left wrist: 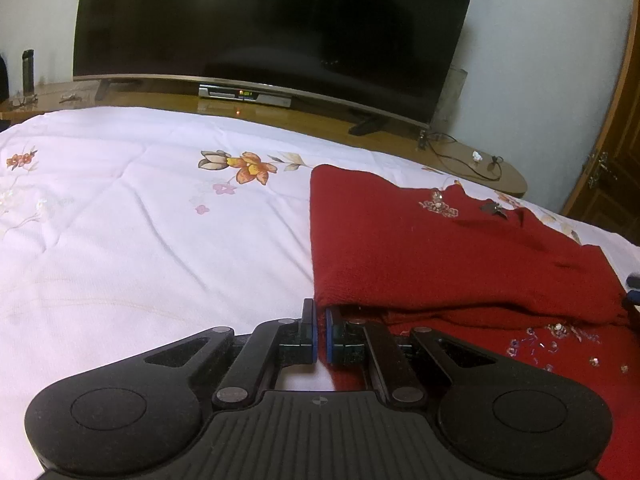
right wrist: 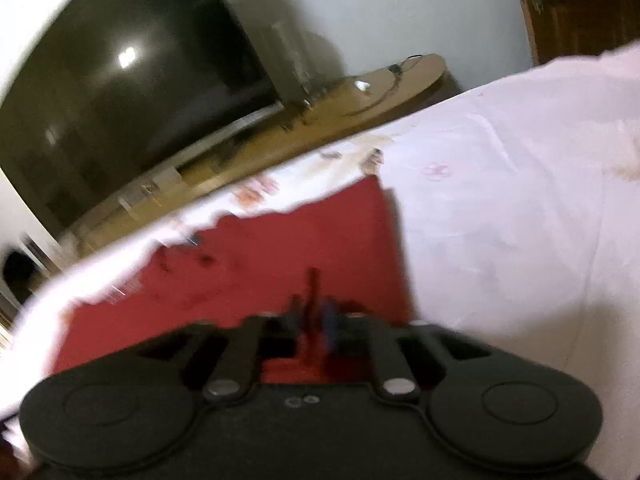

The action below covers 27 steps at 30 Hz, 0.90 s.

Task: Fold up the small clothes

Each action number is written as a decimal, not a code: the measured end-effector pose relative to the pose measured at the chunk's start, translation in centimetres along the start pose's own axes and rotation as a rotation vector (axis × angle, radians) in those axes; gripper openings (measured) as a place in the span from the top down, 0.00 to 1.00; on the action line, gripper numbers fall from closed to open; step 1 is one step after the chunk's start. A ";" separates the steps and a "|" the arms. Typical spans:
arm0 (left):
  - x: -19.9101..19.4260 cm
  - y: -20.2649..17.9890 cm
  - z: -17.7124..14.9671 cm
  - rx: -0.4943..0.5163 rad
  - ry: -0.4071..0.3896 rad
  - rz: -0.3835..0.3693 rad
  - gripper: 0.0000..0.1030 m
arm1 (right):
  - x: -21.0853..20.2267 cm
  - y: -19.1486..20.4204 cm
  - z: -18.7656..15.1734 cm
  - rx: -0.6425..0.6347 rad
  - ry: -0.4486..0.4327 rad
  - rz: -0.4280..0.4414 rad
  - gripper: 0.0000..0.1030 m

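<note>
Red sweater point(left wrist: 440, 256) sits folded on the bedsheet point(left wrist: 140, 240) below the TV point(left wrist: 272, 28), soft and floppy, so grab edges; left gripper point(left wrist: 320, 330) jaws together at its corner, right gripper point(right wrist: 314, 320) probably parted, too blurry.

A large dark television point(left wrist: 272, 28) stands on a long wooden surface point(left wrist: 472, 160) against a pale wall point(left wrist: 540, 60). Under its screen sits a silver set-top box point(left wrist: 245, 95) with small lit indicators. A dark bottle point(left wrist: 27, 70) stands upright at the far left of that surface, and a black cable point(left wrist: 464, 160) loops across its rounded right end near a small white scrap point(left wrist: 477, 155). A clear container point(left wrist: 450, 96) stands just beside the television's right edge. A brown wooden door point(left wrist: 612, 168) with metal fittings fills the right margin. In front lies a bed covered by a white sheet point(left wrist: 140, 220) printed with orange flowers point(left wrist: 250, 168) and faint pink blossoms point(left wrist: 224, 189).
</note>
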State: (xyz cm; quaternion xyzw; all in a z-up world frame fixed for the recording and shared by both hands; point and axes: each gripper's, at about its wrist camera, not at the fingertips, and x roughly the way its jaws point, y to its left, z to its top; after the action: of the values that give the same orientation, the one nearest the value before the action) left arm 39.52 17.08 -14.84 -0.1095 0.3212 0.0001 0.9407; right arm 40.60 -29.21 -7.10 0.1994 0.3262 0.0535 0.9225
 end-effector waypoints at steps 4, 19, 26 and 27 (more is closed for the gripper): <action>0.0 0.1 -0.1 -0.005 0.000 -0.003 0.97 | 0.2 0.0 0.1 0.096 0.021 0.099 0.57; 0.1 0.2 -0.3 -0.005 -0.004 -0.005 0.97 | 2.3 -0.5 -1.5 0.186 0.094 0.097 0.67; 0.0 -0.2 -0.4 0.006 -0.007 0.003 0.97 | -0.5 3.0 0.0 -0.016 -0.051 0.083 0.90; 0.0 -0.2 -0.4 0.006 -0.007 0.004 0.97 | -1.3 3.4 0.3 -0.040 -0.079 0.082 0.90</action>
State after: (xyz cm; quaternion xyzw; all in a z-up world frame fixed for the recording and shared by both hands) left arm 39.32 16.83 -15.11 -0.1059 0.3179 0.0013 0.9422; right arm 39.86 -26.52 -4.77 0.1960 0.2798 0.0899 0.9355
